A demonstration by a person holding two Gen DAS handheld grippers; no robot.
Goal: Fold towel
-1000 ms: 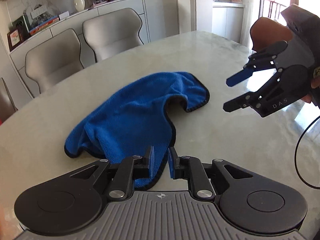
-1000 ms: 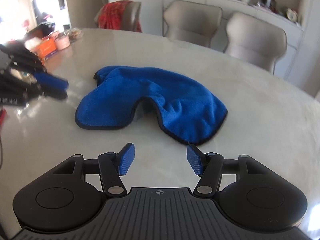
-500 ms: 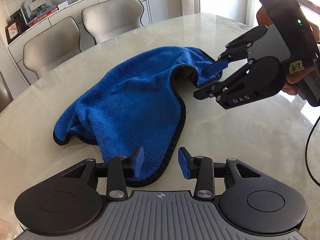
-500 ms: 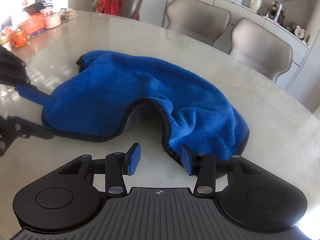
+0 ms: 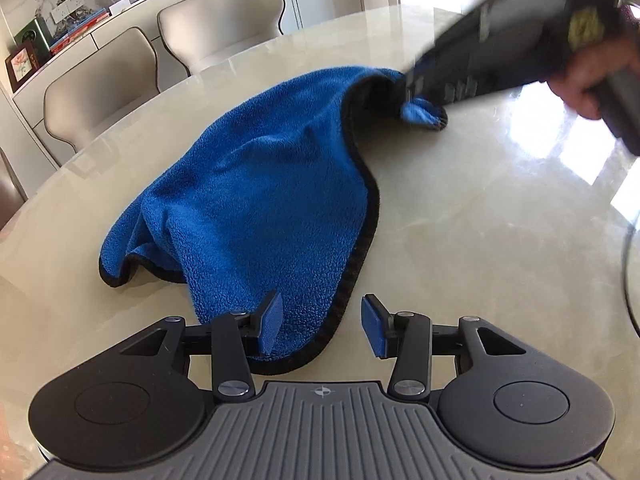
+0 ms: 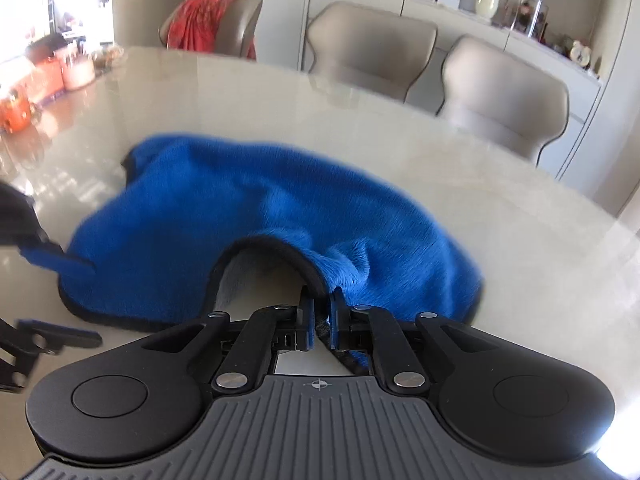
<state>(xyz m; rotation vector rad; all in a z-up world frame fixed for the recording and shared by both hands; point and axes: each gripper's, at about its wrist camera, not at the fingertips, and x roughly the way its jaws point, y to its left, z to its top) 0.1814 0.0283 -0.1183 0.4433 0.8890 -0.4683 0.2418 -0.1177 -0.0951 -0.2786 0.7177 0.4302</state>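
The right gripper [image 6: 319, 322] has just closed its fingers on one corner of the blue towel [image 5: 260, 184], which lies crumpled on the tabletop [image 5: 480, 220]. The left gripper [image 5: 322, 326] is now spread open around the opposite corner, so I think its pinch comes next.

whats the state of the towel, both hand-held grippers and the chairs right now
blue towel: unfolded, rumpled on the table, one corner raised
left hand-held gripper: open, straddling the towel's near corner, not clamped
right hand-held gripper: shut on the towel's black-trimmed edge
table: bare glossy top around the towel
beige chairs: unoccupied, behind the table
far chair: red cloth draped over it
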